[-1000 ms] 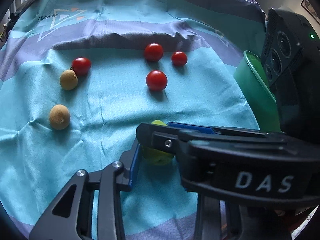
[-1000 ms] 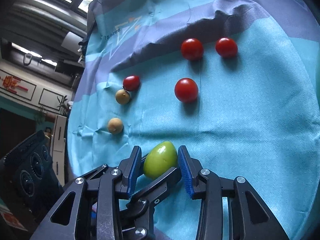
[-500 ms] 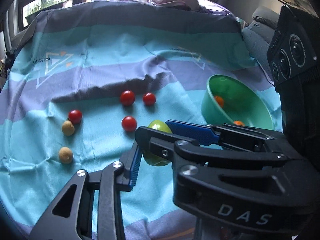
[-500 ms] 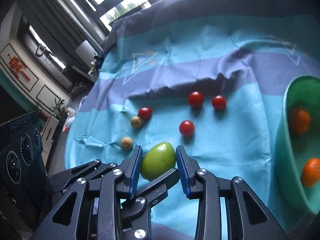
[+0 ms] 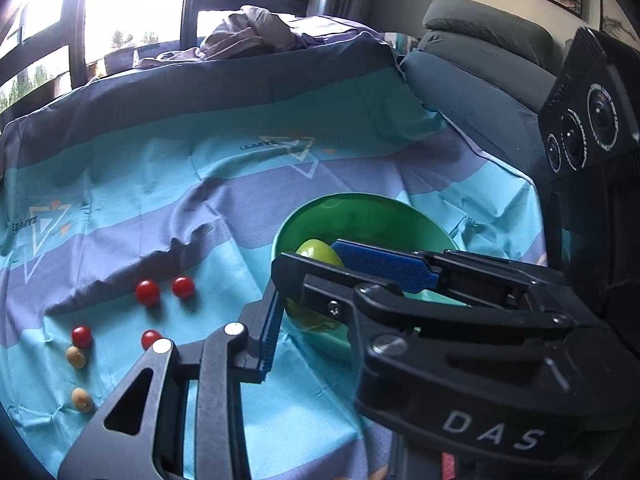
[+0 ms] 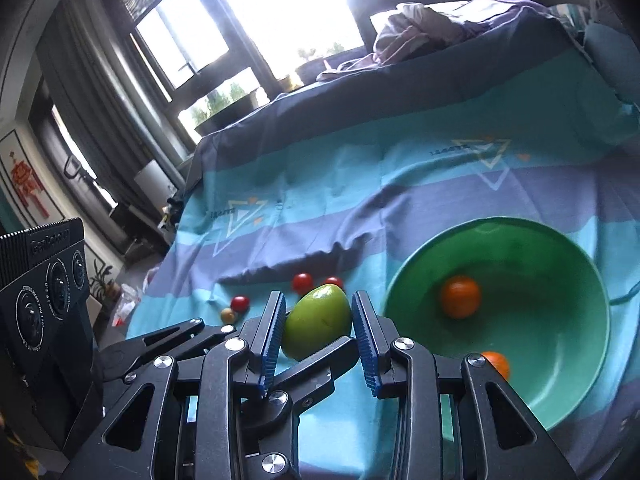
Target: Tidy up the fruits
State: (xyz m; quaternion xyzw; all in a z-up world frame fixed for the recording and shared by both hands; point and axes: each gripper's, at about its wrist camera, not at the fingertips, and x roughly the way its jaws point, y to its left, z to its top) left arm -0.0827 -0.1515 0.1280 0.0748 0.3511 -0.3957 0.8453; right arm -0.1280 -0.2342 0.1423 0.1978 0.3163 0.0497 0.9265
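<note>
- The right hand-held gripper (image 6: 318,330) is pinching a green fruit (image 6: 317,322) between its blue pads, above the cloth.
- The left hand-held gripper's (image 5: 280,320) opening: cannot tell.
- At 3 o'clock, a green bowl (image 6: 576,264) is holding two oranges (image 6: 459,296).
- At 11 o'clock, red tomatoes (image 6: 302,282) are lying on the striped cloth (image 6: 360,200).

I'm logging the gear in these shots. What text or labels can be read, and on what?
"DAS": white letters on the black body of the right tongs, seen from the left wrist.
Tablecloth logo beside the triangles: mirrored, too blurred to read.
Camera module lettering on its top edge and lens rings: too small to read.
</note>
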